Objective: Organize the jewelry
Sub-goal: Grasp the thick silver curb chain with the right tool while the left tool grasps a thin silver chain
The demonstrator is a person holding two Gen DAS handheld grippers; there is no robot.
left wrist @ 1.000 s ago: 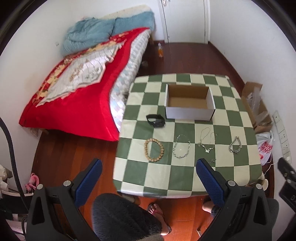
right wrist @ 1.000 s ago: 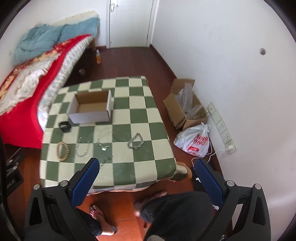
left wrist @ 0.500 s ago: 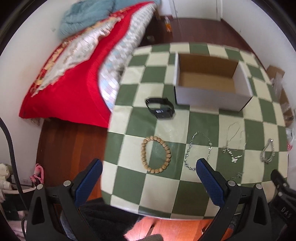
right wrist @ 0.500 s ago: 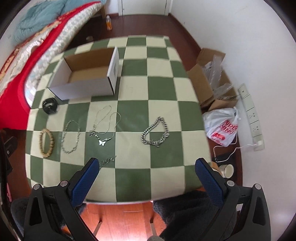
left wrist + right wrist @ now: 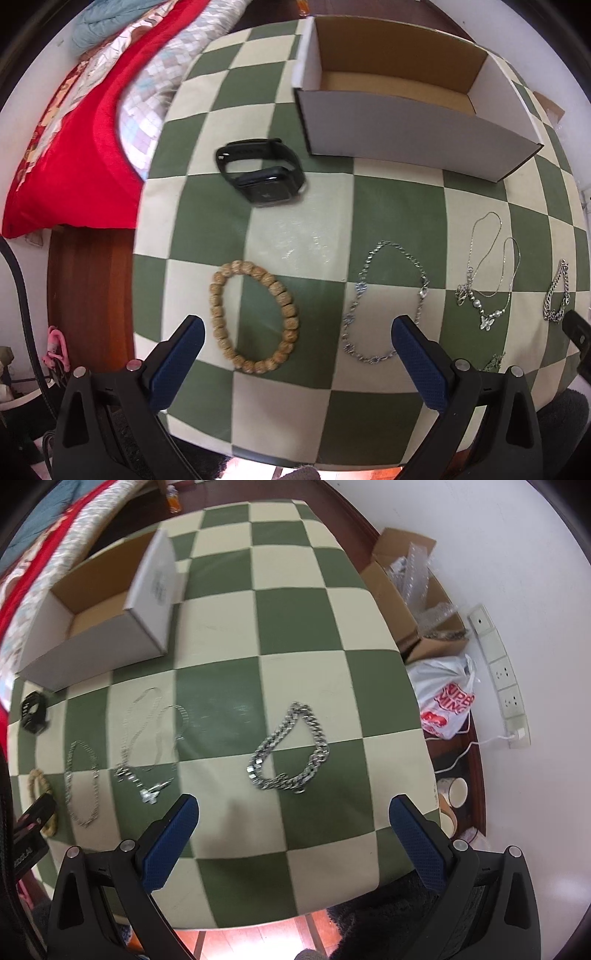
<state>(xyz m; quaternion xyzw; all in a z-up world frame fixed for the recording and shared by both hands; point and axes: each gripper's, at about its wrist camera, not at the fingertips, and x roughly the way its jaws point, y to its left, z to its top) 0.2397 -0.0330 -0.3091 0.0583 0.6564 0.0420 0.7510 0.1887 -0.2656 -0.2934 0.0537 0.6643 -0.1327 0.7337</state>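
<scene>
White walls [image 5: 498, 554], wood floor [image 5: 92, 295], red-covered bed [image 5: 85, 155].

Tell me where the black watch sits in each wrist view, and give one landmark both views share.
Left wrist view: the black watch lies above centre, just left of the cardboard box, beyond the wooden bead bracelet.
Right wrist view: the watch is at the far left edge, below the box's near corner.
Shared landmark: the cardboard box on the checked tablecloth.

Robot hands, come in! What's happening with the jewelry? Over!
Left gripper open, above wooden bead bracelet. Right gripper open, near chunky silver chain. Cardboard box empty, nothing picked yet. Nothing in the way.
</scene>
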